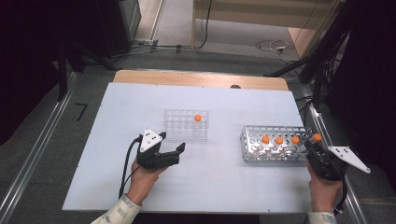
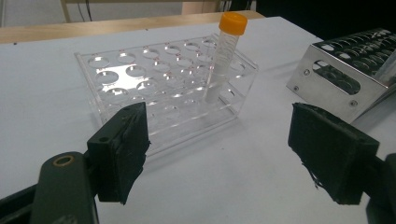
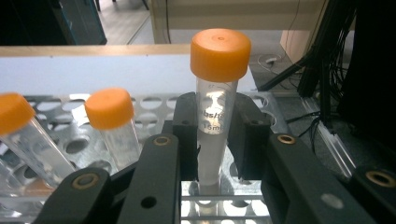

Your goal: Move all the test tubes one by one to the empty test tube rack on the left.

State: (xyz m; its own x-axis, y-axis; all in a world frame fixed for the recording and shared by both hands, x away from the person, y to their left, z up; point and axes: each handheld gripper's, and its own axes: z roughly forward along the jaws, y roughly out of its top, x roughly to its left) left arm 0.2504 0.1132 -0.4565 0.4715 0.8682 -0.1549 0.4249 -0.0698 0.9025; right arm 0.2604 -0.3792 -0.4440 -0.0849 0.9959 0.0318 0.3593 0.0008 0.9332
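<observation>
My right gripper (image 3: 215, 140) is shut on a clear tube with an orange cap (image 3: 218, 88), which stands upright at the right end of a metal rack (image 3: 149, 103). In the high view this held tube (image 1: 317, 137) is the rightmost of a row, with three more orange-capped tubes (image 1: 279, 140) to its left in the metal rack (image 1: 252, 151). My left gripper (image 1: 173, 141) lies open just in front of a clear plastic rack (image 1: 180, 125). Its jaws (image 2: 219, 154) stand wide with nothing between them. One orange-capped tube (image 2: 226, 46) leans in the clear rack (image 2: 140, 88).
The racks sit on a white board (image 1: 210, 182) over a wooden table. A metal rail (image 1: 327, 135) runs along the right edge by my right hand. Cables and dark stands lie on the floor behind. The metal rack's corner (image 2: 345, 74) is to the right of my left gripper.
</observation>
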